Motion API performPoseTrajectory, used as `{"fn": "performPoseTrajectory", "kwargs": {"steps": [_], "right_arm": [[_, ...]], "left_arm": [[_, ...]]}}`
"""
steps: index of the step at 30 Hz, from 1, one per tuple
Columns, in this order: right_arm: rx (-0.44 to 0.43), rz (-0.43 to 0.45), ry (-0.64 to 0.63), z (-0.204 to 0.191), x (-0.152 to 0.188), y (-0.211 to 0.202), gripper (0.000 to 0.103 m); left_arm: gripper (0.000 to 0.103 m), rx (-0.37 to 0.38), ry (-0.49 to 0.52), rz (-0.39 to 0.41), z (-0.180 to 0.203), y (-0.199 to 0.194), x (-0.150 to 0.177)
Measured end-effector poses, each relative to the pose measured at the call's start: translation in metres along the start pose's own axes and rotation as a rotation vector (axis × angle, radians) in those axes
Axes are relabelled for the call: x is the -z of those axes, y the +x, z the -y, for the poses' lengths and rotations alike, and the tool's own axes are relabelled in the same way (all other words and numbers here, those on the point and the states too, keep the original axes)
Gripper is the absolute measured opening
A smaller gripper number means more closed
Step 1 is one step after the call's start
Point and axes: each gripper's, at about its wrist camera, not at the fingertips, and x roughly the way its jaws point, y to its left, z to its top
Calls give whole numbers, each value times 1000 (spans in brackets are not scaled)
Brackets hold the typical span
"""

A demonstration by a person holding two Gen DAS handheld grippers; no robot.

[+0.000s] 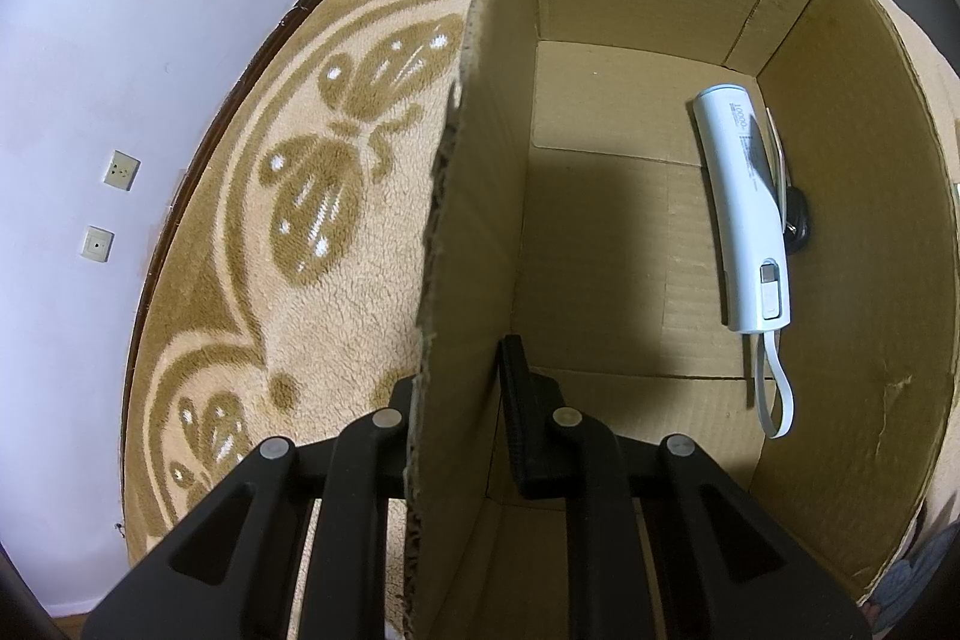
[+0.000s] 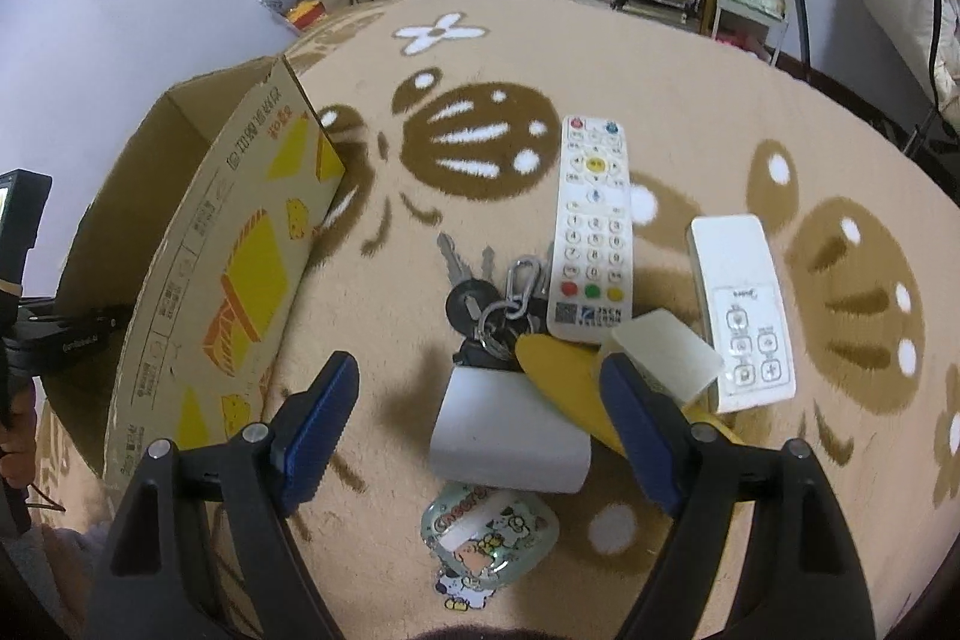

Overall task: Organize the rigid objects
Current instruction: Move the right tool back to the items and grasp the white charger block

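Beige fleece blanket [image 2: 690, 112] with brown butterfly shapes covers the whole surface under both my hands. Nearest my right gripper [image 2: 480, 418], a clear earbud case [image 2: 489, 535] with cartoon print lies on the blanket, and just past it a grey-white block [image 2: 510, 430] sits between my wide-apart blue pads, which touch nothing. Beyond that a yellow piece [image 2: 555, 370], a translucent cap [image 2: 669, 352] and a bunch of keys [image 2: 486, 298] lie crowded together, then a long white remote [image 2: 594, 226] and a smaller white remote [image 2: 741, 316] to its right. My left gripper [image 1: 462, 406] is clamped on the near wall of the cardboard box [image 1: 474, 196]. Farther inside, a white power bank [image 1: 744, 208] lies on the box floor against the right wall.
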Motion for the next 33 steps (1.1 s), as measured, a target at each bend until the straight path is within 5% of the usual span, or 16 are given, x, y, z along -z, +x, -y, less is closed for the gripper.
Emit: {"fn": "performPoseTrajectory", "kwargs": {"steps": [6, 21, 33], "right_arm": [[-9, -99, 34, 7, 3, 15, 87], [-91, -149, 119, 14, 2, 12, 87], [-24, -198, 125, 16, 6, 22, 87]], "left_arm": [[16, -2, 1, 0, 0, 0, 0], [16, -16, 7, 5, 3, -2, 2], [16, -16, 8, 4, 2, -2, 3]]}}
